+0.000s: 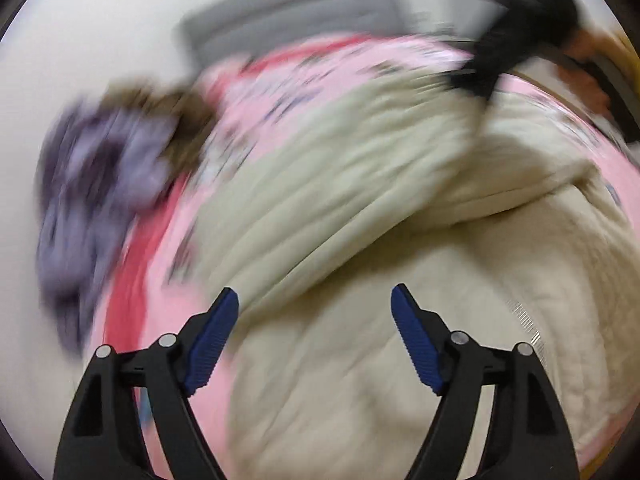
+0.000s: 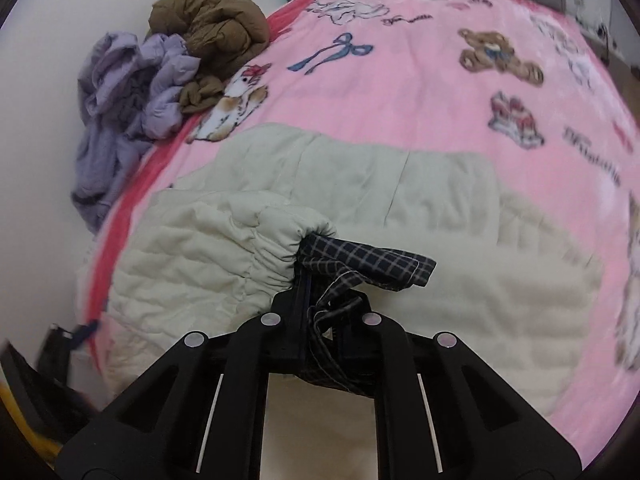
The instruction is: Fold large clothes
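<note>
A large cream quilted jacket [image 1: 340, 208] lies spread on a pink blanket. My left gripper [image 1: 314, 300] is open and empty, hovering above the jacket's lower part; this view is motion-blurred. My right gripper [image 2: 320, 300] is shut on the jacket's sleeve cuff [image 2: 280, 248], where dark plaid lining [image 2: 372, 260] sticks out between the fingers. The sleeve is lifted over the jacket body [image 2: 400, 184]. The right gripper also shows as a dark shape at the upper right of the left wrist view [image 1: 516, 44].
The pink printed blanket [image 2: 420, 80] covers the bed. A brown garment [image 2: 212, 28] and a lilac garment [image 2: 132, 88] are piled at the bed's left edge. A grey headboard [image 1: 292, 20] stands behind. A dark object lies by the floor at lower left [image 2: 36, 380].
</note>
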The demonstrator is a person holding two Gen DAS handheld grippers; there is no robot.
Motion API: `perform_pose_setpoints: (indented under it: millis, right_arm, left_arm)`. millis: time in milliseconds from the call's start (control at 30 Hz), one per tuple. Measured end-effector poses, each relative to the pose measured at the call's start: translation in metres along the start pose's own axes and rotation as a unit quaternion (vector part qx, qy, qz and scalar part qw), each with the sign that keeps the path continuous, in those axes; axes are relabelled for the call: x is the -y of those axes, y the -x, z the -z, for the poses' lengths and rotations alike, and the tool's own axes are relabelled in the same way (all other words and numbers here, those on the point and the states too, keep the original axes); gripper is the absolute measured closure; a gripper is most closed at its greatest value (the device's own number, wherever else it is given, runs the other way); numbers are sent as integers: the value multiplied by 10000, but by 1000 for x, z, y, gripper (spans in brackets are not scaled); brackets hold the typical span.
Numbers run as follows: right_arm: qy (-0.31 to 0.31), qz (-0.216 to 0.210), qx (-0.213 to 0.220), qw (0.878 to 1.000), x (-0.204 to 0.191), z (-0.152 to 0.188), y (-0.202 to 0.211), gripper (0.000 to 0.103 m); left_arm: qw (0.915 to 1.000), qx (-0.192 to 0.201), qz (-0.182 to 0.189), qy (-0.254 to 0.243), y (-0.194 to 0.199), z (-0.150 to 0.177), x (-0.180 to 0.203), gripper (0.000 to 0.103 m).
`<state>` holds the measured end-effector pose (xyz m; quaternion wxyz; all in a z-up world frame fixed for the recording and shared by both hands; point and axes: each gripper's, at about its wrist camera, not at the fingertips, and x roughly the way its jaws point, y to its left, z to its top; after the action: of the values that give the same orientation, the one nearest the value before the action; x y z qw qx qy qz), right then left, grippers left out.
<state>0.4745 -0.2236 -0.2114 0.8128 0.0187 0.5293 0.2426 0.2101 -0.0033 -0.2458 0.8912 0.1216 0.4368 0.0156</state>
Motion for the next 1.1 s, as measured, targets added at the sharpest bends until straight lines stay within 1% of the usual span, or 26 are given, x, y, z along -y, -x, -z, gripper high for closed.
perform_pose_setpoints:
  millis: [33,100,133,167,200,233,267,300,333,367,400,467,533,567,600,633,667,700,733,767,800,833,933,1033,1067,1100]
  right_arm:
    - [58,70,-76,9999,-1,-4,-3,94]
    - [73,172,-201,9996,-6,-10,-12,94]
    - [87,236,-261,9993,-7,-12,-17,94]
    - [107,346,-333,9988,-7,-12,-21,89]
    - [84,471,-467,9978,-10,-12,-28,86]
    - [5,549,-579,9968,-8,-11,-31,82]
    - [-116,609,-617,9962,-6,-8,-30,76]
    - [-171,613,-613,9961,-6,-4,-28,74]
    - [-177,665,-593,9959,-9,-2,-26,68]
    - [-129,843,-547,9949,-13,1,-20,56]
    - [-79,1021,-491,9935,-16,3,-14,50]
    - [5,1422,-170,9897,-27,9,6,38]
    - [16,1688,195,9855,-40,16,29,29]
    - [7,1680,314,9853,-47,19,39,29]
    - [-74,1406,443,9890,-58,26,52,29]
    - [-177,993,449,9939,-68,31,57,29]
    - [-305,415,384,9979,-79,37,59,29]
    - [-504,-459,216,9974,-99,48,52,29]
    - [-612,-875,45,9943,-113,54,42,31]
    - [-684,-1174,-109,9907,-126,61,29,38]
    - [-737,-1395,-355,9868,-146,71,7,42]
    - [-769,-1474,-573,9844,-162,79,-14,47]
    - [-1083,-1803,-887,9736,-187,92,-65,48]
    - [-1088,-1671,-952,9753,-203,90,-100,48]
    - [-1088,-1624,-935,9762,-205,88,-105,48]
    - [-1155,-1695,-883,9747,-206,81,-112,48]
  left_arm:
    - [9982,-406,90,429,-7,8,-25,24]
    - [9889,-1011,428,1003,-25,20,-56,26]
    - [9827,-1237,473,1298,-35,29,-72,28]
    - [9773,-1361,461,1559,-43,38,-84,35]
    - [9720,-1431,586,1769,-51,45,-92,39]
    - [9677,-1480,804,1874,-56,50,-93,44]
    - [9633,-1566,1009,1931,-63,54,-93,57]
    - [9608,-1621,1125,1945,-67,55,-90,67]
    - [9576,-1684,1282,1957,-73,58,-87,72]
    - [9570,-1688,1339,1943,-75,61,-84,79]
    - [9571,-1652,1385,1936,-75,64,-81,84]
    - [9579,-1522,1368,2015,-68,71,-76,89]
    - [9574,-1394,1289,2175,-59,74,-78,91]
    - [9560,-1350,1265,2276,-55,76,-80,92]
    - [9551,-1317,1246,2344,-53,77,-82,92]
    - [9546,-1244,1226,2412,-49,79,-83,92]
    - [9553,-1221,1235,2393,-44,84,-85,92]
    - [9571,-1220,1227,2323,-45,86,-85,92]
    - [9618,-1181,1184,2165,-45,87,-82,92]
    - [9638,-1133,1174,2107,-41,90,-83,92]
    - [9662,-1053,1162,2044,-40,94,-82,92]
    - [9674,-997,1157,2018,-40,99,-82,92]
    - [9695,-863,1153,1984,-29,107,-71,92]
    - [9671,-833,1165,2104,-31,107,-71,90]
    - [9685,-799,1119,2075,-30,108,-70,89]
    - [9712,-784,1080,1972,-31,108,-68,89]
